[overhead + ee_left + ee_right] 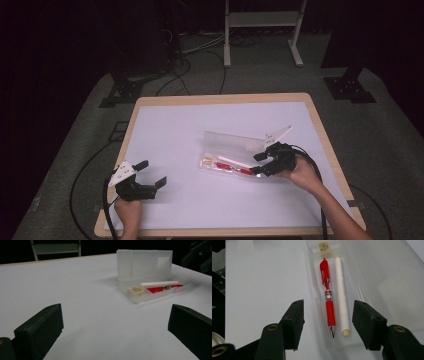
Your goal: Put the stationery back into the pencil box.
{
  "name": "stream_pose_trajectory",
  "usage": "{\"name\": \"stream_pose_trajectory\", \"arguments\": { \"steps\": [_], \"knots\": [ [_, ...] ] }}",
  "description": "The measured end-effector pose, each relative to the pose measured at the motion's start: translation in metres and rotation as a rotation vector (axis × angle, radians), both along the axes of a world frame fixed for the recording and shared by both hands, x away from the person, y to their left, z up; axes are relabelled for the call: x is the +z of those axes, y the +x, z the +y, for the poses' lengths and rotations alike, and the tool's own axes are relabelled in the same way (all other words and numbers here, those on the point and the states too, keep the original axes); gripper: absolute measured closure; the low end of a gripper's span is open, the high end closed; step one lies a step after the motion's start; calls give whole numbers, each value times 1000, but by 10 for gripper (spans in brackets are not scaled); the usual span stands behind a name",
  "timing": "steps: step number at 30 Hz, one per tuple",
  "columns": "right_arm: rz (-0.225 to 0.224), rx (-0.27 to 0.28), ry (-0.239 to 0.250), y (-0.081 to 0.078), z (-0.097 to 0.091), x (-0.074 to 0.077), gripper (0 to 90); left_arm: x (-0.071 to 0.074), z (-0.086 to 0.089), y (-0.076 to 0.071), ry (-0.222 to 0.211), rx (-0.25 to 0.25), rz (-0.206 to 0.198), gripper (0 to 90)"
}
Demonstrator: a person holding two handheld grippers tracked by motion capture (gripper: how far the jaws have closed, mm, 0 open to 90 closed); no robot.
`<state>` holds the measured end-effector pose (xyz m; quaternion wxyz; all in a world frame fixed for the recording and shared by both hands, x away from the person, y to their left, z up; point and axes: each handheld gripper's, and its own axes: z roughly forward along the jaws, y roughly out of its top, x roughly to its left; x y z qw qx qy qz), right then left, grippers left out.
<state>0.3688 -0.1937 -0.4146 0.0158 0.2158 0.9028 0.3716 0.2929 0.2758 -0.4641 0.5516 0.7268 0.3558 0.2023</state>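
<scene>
Table: a wooden-edged table [310, 107] carried a white sheet [200, 190] over nearly all its top.
Floor: grey carpet [390, 150] lay around the table, with black cables [175, 75] trailing at the far left.
Room: dark curtains closed off the far side; a pale metal stand [262, 30] stood beyond the table.
Case: a clear case [227, 165] lay open right of the table's centre, lid [235, 140] raised on its far side.
Contents: a red pen [328, 300], a white pen [342, 297] beside it, and an eraser [323, 246] at one end.
Right gripper: the right gripper [328, 323] hung at the case's right end, jaws apart over both pens, touching neither.
Left gripper: the left gripper [150, 174] sat near left, jaws wide apart, holding nothing.
</scene>
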Motion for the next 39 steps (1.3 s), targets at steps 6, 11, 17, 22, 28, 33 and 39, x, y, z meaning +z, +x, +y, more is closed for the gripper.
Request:
{"name": "stream_pose_trajectory", "arguments": {
  "steps": [6,11,17,22,28,33,39],
  "knots": [
    [5,-6,-1,-2,-5,-3,419,0,0,0,1,0,0,0],
    [2,-11,2,-5,-10,-4,419,0,0,0,3,1,0,0],
    [5,-9,1,-6,-14,-5,417,0,0,0,3,1,1,0],
    [3,-15,-2,-9,-17,-5,417,0,0,0,3,1,1,0],
    [2,-22,4,-13,-24,-5,418,0,0,0,5,2,2,0],
    [4,-29,4,-16,-29,-6,418,0,0,0,9,2,2,0],
    [6,-37,8,-20,-35,-8,418,0,-1,0,12,2,3,0]
  ]
}}
